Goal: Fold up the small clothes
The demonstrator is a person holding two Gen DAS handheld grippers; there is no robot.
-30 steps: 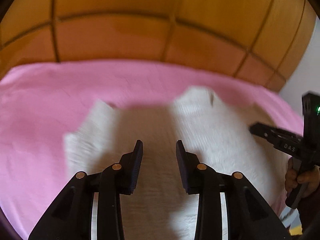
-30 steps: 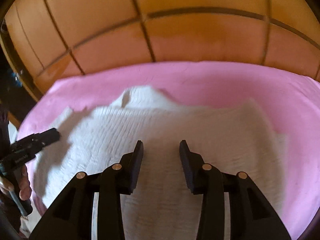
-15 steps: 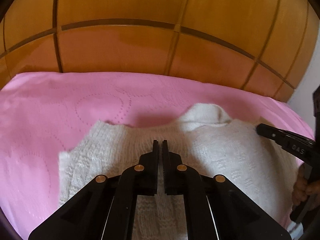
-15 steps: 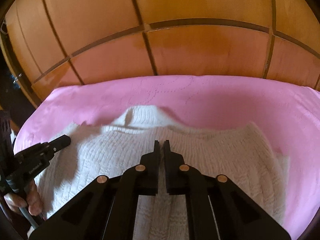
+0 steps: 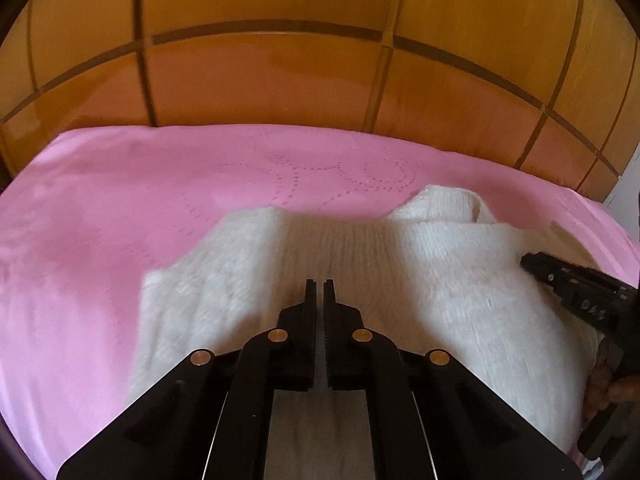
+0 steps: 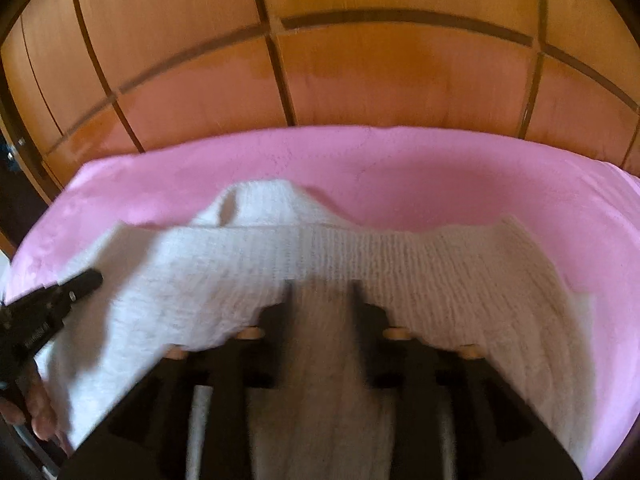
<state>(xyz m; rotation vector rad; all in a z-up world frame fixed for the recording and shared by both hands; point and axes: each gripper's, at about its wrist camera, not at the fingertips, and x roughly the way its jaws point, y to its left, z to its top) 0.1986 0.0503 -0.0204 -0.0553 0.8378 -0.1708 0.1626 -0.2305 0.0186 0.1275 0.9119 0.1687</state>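
Evidently left tongs (image 5: pixel 319 292) pinch the white sweater (image 5: pixel 440 280); right tongs (image 6: pixel 322 292) gape, blurred.

Fuzzy white knit sweater (image 5: pixel 448 280), smooth pink cloth sheet (image 5: pixel 100 248) (dotted stitching), glossy wood panelling (image 5: pixel 264 76) — matt black plastic left gripper (image 5: pixel 319 292)

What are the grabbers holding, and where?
The left gripper looks pinched on the white sweater near its ribbed hem. The right gripper has its tips hidden under fabric: cannot tell.

pink quilted bedspread (image 5: pixel 100 240) – behind it, orange wooden panelled wall (image 5: pixel 260 72)
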